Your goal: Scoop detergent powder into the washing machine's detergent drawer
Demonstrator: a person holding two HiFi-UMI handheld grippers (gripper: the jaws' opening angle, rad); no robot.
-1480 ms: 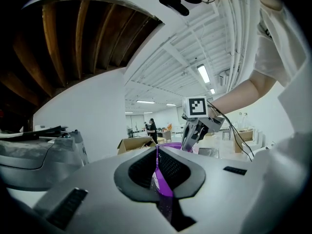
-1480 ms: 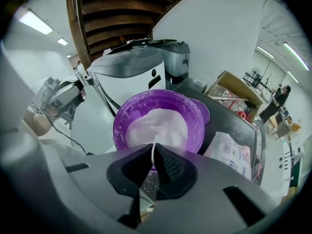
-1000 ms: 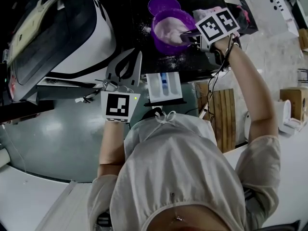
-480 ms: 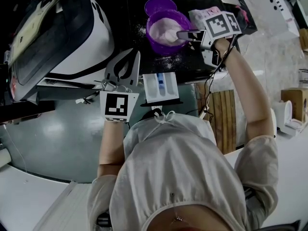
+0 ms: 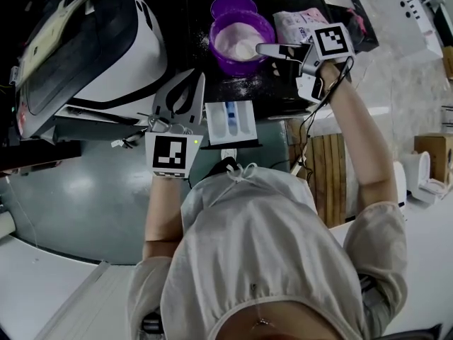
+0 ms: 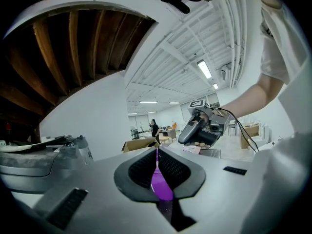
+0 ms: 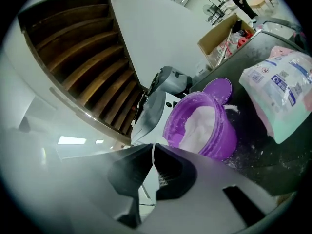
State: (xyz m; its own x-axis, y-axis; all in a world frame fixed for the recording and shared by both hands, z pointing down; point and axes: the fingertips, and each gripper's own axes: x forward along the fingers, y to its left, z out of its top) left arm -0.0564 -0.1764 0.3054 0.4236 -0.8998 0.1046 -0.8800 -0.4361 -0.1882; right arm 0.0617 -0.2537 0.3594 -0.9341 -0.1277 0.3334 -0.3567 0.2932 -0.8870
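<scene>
left hand-held gripper (image 6: 157, 151): jaws pressed together, pinching a thin purple piece (image 6: 161, 186) seen edge-on; narrow at the tips, wider toward the camera; can't tell what it is.
left aim: tips point up and away, at open room; the other hand-held gripper off to the upper right, well apart.
right hand-held gripper (image 7: 153, 146): jaws pressed almost together, only a pale sliver between the pads; can't tell whether anything is pinched.
right aim: tips at the near rim of the purple tub (image 7: 226, 135), over its contents.
detergent powder (image 7: 200, 123): white heap inside the tub, just ahead of the right tips.
lid (image 7: 218, 89): purple, round, flat on the worktop beyond the tub from the right hand-held gripper, right at the far rim.
detergent bag (image 7: 280, 94): lying to the right of the right jaws, beside the tub.
worktop (image 7: 273, 165): dark, loose white grains scattered around the tub, under and ahead of the right hand-held gripper.
detergent drawer (image 5: 216, 122): white with blue insert, pulled out; just right of the left hand-held gripper, nearer the person than the right tips.
washing machine (image 5: 106, 41): white and dark body, left of the left hand-held gripper.
</scene>
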